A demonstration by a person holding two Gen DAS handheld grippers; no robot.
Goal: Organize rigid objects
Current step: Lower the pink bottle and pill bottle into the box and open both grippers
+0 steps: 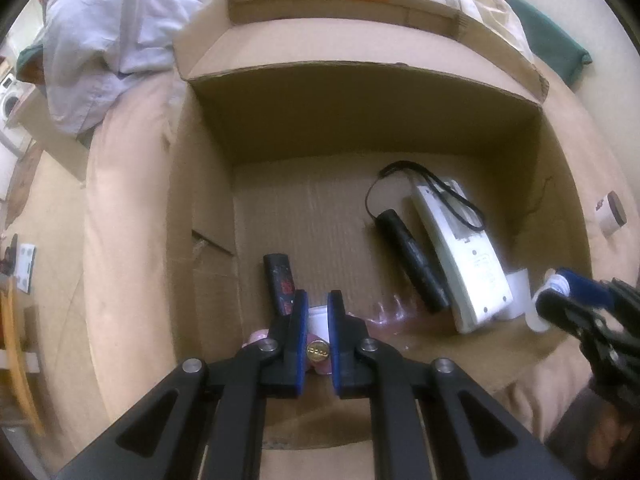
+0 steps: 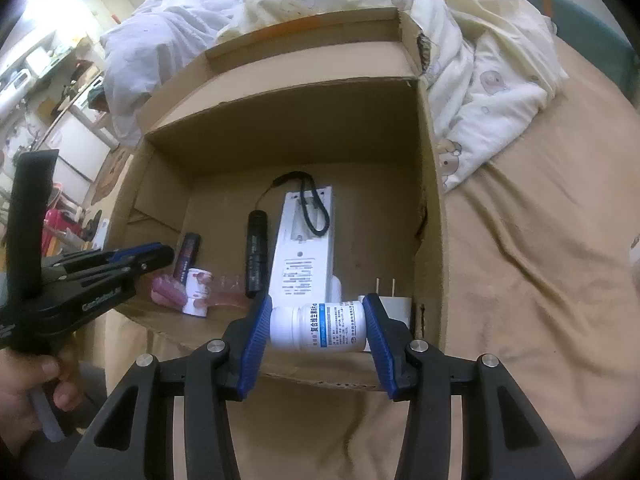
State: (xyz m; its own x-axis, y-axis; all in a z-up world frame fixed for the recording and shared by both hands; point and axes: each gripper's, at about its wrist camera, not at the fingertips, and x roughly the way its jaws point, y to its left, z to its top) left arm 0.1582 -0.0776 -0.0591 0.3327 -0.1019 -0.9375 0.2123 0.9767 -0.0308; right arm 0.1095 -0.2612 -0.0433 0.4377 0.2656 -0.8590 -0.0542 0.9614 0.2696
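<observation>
So we've got the right gripper clamped on a white pill bottle, held sideways, cap to the left, right over the near rim of the box. Probably light, stiff and a bit slick, so gripping end to end like this seems fine. Our left gripper has its jaws nearly closed with nothing obviously held, low over the pink stuff inside. Flashlight and white remote hog the right side of the floor; open room is left of center. Box sits on the bed.
</observation>
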